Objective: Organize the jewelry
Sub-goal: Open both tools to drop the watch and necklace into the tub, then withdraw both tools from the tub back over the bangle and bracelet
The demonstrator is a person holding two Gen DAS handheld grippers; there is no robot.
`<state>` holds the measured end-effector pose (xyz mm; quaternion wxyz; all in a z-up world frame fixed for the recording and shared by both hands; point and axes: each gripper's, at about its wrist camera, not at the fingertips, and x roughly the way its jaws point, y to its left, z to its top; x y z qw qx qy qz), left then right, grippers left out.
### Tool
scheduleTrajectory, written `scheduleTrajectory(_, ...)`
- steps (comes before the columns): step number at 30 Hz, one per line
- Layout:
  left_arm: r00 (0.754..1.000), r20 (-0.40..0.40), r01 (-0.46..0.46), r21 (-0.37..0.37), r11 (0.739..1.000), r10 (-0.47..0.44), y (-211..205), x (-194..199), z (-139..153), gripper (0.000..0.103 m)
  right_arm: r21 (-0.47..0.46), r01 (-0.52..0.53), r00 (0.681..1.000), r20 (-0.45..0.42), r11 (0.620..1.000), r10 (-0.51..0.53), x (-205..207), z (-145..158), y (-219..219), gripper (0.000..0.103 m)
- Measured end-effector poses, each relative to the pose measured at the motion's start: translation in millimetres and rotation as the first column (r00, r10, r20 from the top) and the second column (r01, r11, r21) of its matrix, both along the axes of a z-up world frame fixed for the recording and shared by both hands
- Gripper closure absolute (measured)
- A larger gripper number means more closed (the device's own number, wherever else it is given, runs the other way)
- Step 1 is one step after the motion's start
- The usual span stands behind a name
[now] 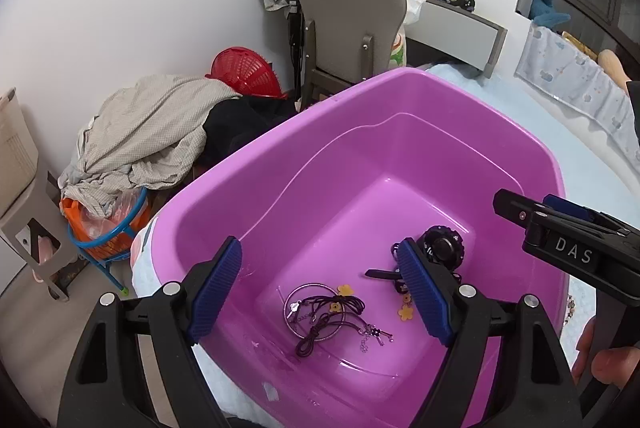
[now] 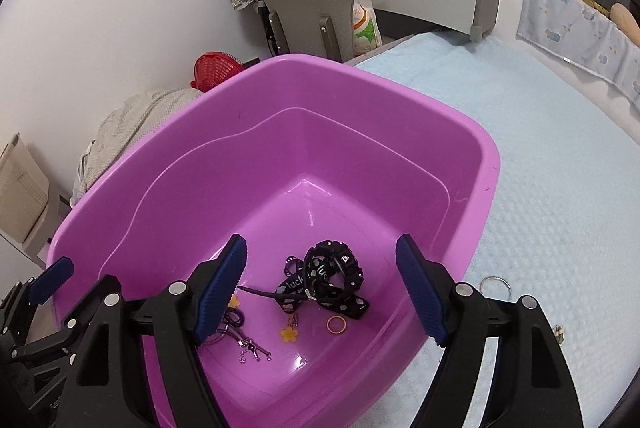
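The left claw [image 1: 320, 292] is wide and holds nothing. Under it, in the purple tub [image 1: 400, 84], lie a ring and tangled cords [image 1: 320, 312]; they could snag together. The right claw [image 2: 320, 292] is wide too. Only its view shows a silver ring [image 2: 496, 286] on the bed [image 2: 560, 156].

Left claw [image 1: 320, 292] and right claw [image 2: 320, 292] both gape wide, side by side.

"DAS" stands on the right gripper [image 1: 560, 224]; "luck" on the black strap [image 2: 298, 278].
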<state>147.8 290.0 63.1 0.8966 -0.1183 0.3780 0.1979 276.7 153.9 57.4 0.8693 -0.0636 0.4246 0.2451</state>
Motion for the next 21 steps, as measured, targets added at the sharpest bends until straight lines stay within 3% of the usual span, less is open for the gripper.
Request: scheduleTrajectory(21,0.998,0.068,0.014,0.036,0.999,-0.017,-20,-28,29,0.024,0.074,-0.004,0.999,0.051,0.997,0.000,-37,29,-23,0.029)
